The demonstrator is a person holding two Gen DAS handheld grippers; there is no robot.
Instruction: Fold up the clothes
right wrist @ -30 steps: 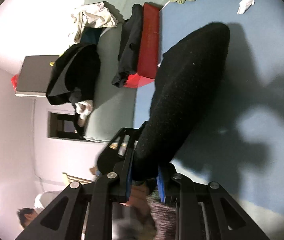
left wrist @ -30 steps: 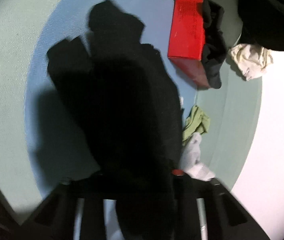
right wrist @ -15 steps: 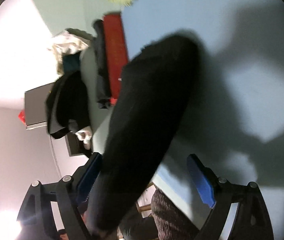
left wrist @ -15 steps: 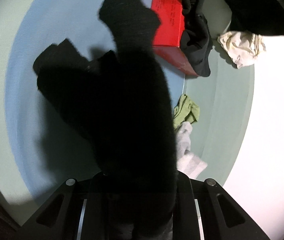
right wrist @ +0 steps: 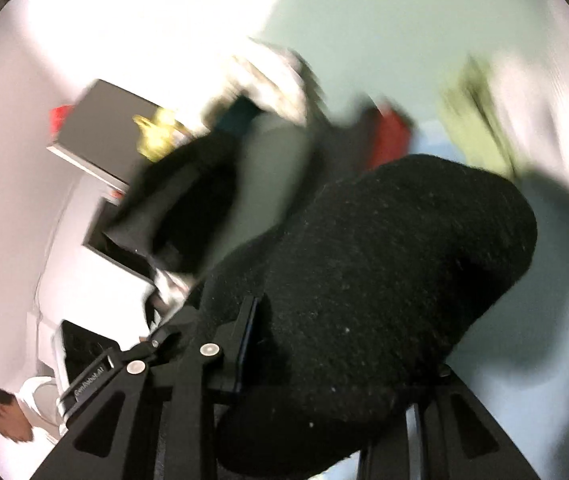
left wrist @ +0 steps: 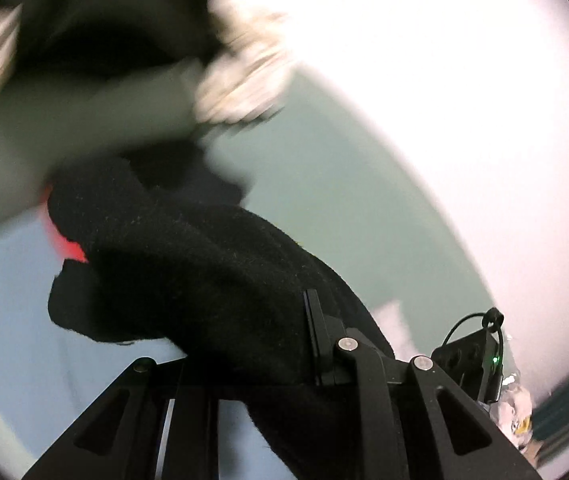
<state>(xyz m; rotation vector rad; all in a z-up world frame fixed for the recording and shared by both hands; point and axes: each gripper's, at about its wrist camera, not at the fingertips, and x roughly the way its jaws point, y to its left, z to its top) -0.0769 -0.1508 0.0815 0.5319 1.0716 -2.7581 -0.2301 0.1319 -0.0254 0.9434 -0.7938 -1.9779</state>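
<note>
Left wrist view: heavy blur. My left gripper (left wrist: 244,344) has its jaws drawn close on a black fuzzy sock (left wrist: 188,264), pinched at the near end. The sock runs out and leftward from the fingers, its far end hanging free above the blue mat (left wrist: 8,300). A corner of the red box (left wrist: 66,246) peeks out from behind the sock's far edge. Beyond, the grey-green surface (left wrist: 324,184) carries a smeared cream garment (left wrist: 244,80) and a dark clothes pile (left wrist: 116,36) toward its far edge. At the lower right, what looks like a small black device with a green light (left wrist: 480,356) sits near the surface's edge, too blurred to be sure.

Right wrist view: my right gripper (right wrist: 336,364) is closing, the same sock (right wrist: 384,280) bulked between the jaws; its left finger (right wrist: 246,344) sits against the fabric, the right one is hidden under it. The sock's rounded end juts up and right, off the surface. Behind it: red box (right wrist: 390,136), an olive-green cloth (right wrist: 476,120), dark pile (right wrist: 188,200), all streaked. A person in white (right wrist: 24,412) shows at the lower left.
</note>
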